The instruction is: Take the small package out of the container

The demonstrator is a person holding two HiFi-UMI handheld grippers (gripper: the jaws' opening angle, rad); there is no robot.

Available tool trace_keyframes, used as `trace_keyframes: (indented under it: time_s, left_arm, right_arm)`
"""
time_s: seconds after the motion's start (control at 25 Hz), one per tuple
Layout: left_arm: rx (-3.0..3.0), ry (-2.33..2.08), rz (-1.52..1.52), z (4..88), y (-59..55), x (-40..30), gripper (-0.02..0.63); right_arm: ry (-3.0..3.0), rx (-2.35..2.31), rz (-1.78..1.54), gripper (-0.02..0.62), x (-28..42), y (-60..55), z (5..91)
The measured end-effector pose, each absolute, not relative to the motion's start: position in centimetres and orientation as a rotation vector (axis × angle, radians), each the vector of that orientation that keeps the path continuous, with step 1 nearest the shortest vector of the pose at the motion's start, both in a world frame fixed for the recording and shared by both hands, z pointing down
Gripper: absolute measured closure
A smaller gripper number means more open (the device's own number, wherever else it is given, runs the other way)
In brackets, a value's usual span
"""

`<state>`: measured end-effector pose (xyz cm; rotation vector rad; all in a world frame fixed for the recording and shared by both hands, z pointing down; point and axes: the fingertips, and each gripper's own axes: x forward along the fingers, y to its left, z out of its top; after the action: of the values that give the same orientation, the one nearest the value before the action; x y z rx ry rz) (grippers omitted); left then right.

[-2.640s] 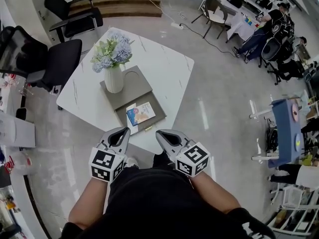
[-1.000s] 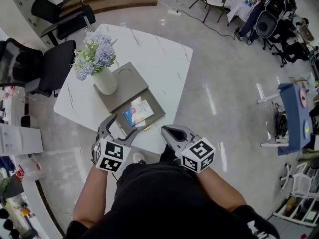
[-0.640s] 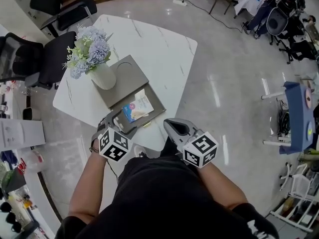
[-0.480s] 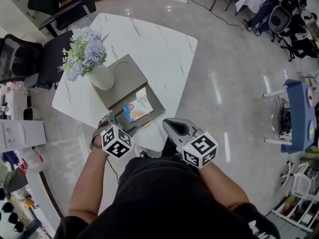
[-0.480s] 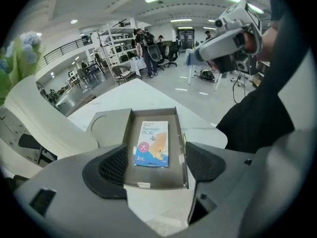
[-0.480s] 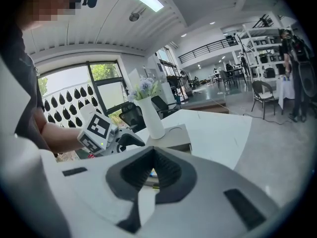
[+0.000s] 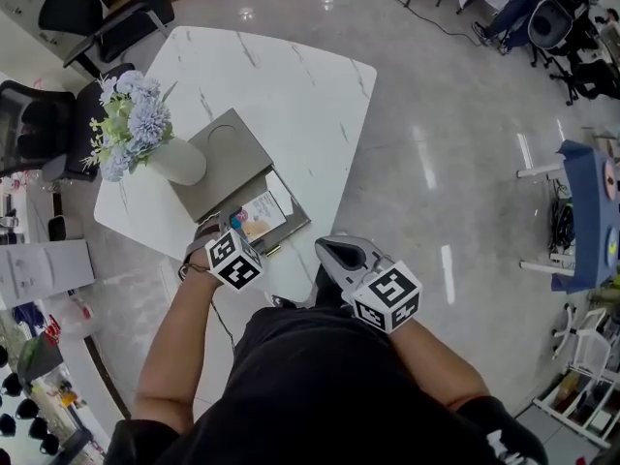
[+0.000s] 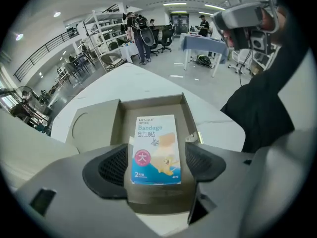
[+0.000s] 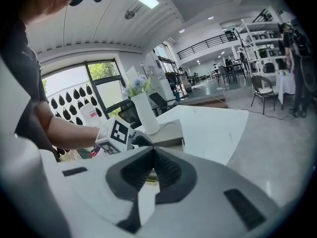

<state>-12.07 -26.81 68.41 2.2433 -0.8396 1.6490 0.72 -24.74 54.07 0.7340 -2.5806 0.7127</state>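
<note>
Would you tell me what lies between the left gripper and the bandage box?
Nothing: the left gripper view shows the left gripper's open jaws flanking the bandage box, gaps bare.

Open-plan office/lab: desk chairs point(image 7: 82, 13), shelving point(image 8: 101, 33) (mezzanine point(image 9: 205, 46) too).

Blue-white package point(image 8: 156, 148), grey container point(image 8: 151, 106), marbled table point(image 7: 291, 76)

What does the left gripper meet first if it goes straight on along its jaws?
Most likely the bandage package, lying flat in the open container. The left gripper has its jaws apart, lined up on the package's near end. Depth is unclear, so the container's near wall could come first.
</note>
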Motion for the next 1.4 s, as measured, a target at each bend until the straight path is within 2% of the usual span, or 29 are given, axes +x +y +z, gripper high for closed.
trace_keyframes:
  time_s: [0.2, 1.4]
  left_arm:
    - [2.223, -0.791, 1.737, 70.4, -28.4, -11.6, 0.241]
    - [2.078, -0.636, 1.737, 73.4, -29.6, -9.9, 0.216]
  right_arm:
    - [-2.574, 0.684, 0.757, 0.595, 0.8, -24.8, 55.1]
    - [-2.567, 0.666, 0.817, 0.595, 2.8, -27.9, 56.9]
